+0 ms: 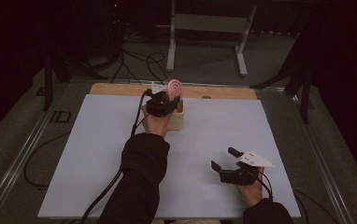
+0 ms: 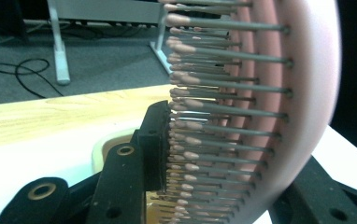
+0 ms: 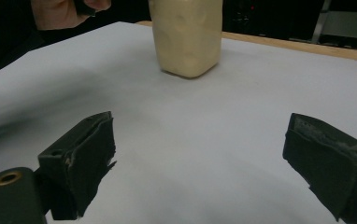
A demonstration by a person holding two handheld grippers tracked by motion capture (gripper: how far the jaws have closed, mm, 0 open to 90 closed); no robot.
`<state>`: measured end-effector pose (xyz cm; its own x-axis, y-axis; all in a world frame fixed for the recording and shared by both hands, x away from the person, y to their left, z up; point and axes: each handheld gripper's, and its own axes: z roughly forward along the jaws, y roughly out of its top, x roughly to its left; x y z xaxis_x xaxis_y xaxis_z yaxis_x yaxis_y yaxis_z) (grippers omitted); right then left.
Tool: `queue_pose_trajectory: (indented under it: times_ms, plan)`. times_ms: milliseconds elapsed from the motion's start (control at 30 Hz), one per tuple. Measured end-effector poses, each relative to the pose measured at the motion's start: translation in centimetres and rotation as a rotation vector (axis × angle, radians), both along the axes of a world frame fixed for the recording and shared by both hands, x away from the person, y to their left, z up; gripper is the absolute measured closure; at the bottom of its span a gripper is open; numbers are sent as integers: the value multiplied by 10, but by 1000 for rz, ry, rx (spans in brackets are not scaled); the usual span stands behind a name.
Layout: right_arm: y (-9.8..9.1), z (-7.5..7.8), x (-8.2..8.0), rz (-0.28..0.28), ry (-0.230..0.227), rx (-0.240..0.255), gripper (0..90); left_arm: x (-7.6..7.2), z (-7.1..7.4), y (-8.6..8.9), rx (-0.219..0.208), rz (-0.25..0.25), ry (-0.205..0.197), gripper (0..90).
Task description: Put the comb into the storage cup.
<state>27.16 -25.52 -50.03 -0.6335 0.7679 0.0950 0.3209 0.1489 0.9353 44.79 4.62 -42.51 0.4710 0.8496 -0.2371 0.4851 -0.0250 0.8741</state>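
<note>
The left gripper (image 1: 167, 100) is clamped on a pink hairbrush (image 1: 174, 87), holding it above the open top of a cream-coloured container (image 1: 177, 120) that stands near the far edge of the white sheet (image 1: 97, 154), a little left of the middle of that edge. The brush stands with its long axis close to upright: its oval head rises above the jaws, and what lies below them is hidden by the gripper and the container. In the high view the head shows concentric pink rings.

In the left gripper view the hairbrush (image 2: 303, 93) has a smooth, matte pink pad curving like a shallow dome, from which rows of thin grey pins stick out sideways, each ending in a small rounded pink tip. One black jaw presses against the pin tips and the other sits behind the pad, so the head is pinched across its thickness.

The container (image 3: 187, 35) looks soft-edged and slightly lumpy, a rounded rectangular block shape with a dull pale-yellow surface. Beyond the sheet's far edge runs a strip of light wooden bench (image 1: 120, 88).

The right gripper (image 1: 227, 158) rests near the sheet's near right corner, well apart from the container; its jaws stand wide with only bare sheet between them, and their black pads (image 3: 88, 154) look worn and ragged.
</note>
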Motion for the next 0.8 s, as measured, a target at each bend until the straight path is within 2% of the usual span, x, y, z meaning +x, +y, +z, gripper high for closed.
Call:
queue_pose_trajectory:
  times_ms: [200,300,600,800]
  plan:
    - [0,0,0,0,-1,0,89,1,0,2,-4,-12,5,612]
    - [0,0,0,-1,-1,0,89,2,1,5,-28,-12,15,597]
    - [0,0,0,-1,-1,-2,89,3,3,12,4,3,33,512]
    - [0,0,0,-1,-1,-2,89,3,4,13,33,31,36,392]
